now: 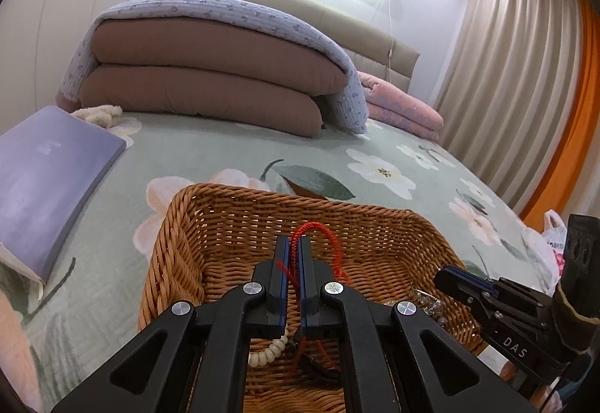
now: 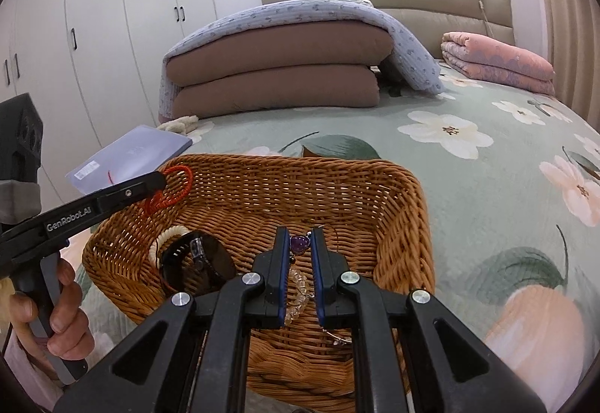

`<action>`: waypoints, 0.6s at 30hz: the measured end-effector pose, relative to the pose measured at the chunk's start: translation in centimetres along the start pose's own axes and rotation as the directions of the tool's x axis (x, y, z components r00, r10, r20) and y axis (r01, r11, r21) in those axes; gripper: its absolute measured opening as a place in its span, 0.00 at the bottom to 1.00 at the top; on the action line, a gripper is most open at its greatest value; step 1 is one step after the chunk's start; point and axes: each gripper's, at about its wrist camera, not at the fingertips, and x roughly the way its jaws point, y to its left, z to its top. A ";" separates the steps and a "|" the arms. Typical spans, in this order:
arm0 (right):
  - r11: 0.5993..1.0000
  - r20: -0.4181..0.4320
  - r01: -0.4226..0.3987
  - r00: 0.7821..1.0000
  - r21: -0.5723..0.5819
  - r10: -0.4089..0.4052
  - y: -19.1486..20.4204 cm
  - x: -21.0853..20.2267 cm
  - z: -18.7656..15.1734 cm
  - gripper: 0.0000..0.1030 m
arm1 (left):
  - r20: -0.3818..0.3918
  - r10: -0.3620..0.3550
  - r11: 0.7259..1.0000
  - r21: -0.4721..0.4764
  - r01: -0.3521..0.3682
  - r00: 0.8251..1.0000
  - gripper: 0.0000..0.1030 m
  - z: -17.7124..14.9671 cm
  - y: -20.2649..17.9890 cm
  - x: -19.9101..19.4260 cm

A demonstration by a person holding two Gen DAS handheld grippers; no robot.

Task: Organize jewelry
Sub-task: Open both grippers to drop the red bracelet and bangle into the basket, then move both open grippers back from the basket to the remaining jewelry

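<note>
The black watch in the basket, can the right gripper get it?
Probably not right away. The right gripper is already closed on a purple stone, so its fingers are busy. The watch lies uncovered in the basket, just left of it.

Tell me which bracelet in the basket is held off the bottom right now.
The red cord bracelet, pinched in the left gripper above the wicker basket. The cream bead bracelet and clear crystal bracelet lie inside.

The basket [image 2: 393, 203] sits on the bed [image 2: 487, 135] — book [image 2: 142, 154] to its left, folded quilts [image 2: 277, 75] behind.
</note>
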 end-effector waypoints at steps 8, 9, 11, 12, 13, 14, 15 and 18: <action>1.000 0.053 0.002 0.999 0.013 -0.003 -0.3 -1.2 0.1 0.38 | 0.056 -0.017 1.000 -0.021 0.018 0.998 0.51 0.2 0.3 -1.6; 1.000 0.062 0.006 0.998 0.010 -0.007 -0.2 -1.4 0.1 0.38 | 0.066 -0.016 1.000 -0.022 0.018 0.998 0.51 0.3 0.3 -1.8; 1.000 0.086 0.021 0.996 0.008 -0.021 -0.1 -1.9 0.1 0.38 | 0.078 -0.001 1.000 -0.018 0.003 0.997 0.51 0.2 0.3 -2.2; 0.999 0.109 0.032 0.993 0.008 -0.032 -0.1 -2.4 0.1 0.38 | 0.083 0.009 1.000 -0.015 -0.008 0.996 0.51 0.2 0.3 -2.6; 0.999 0.138 0.043 0.989 0.007 -0.043 0.0 -3.1 0.0 0.38 | 0.087 0.013 1.000 -0.015 -0.012 0.996 0.51 0.1 0.3 -2.9; 0.998 0.180 0.055 0.982 0.007 -0.055 0.1 -4.2 -0.1 0.38 | 0.094 0.017 1.000 -0.018 -0.016 0.995 0.51 -0.1 0.3 -3.5; 0.998 0.210 0.061 0.976 0.006 -0.061 0.3 -5.1 -0.2 0.38 | 0.101 0.017 1.000 -0.020 -0.015 0.995 0.51 -0.2 0.3 -4.1; 0.995 0.270 0.101 0.958 0.008 -0.100 1.0 -8.4 -0.8 0.38 | 0.113 0.011 1.000 -0.019 -0.009 0.994 0.51 -0.6 -0.2 -6.3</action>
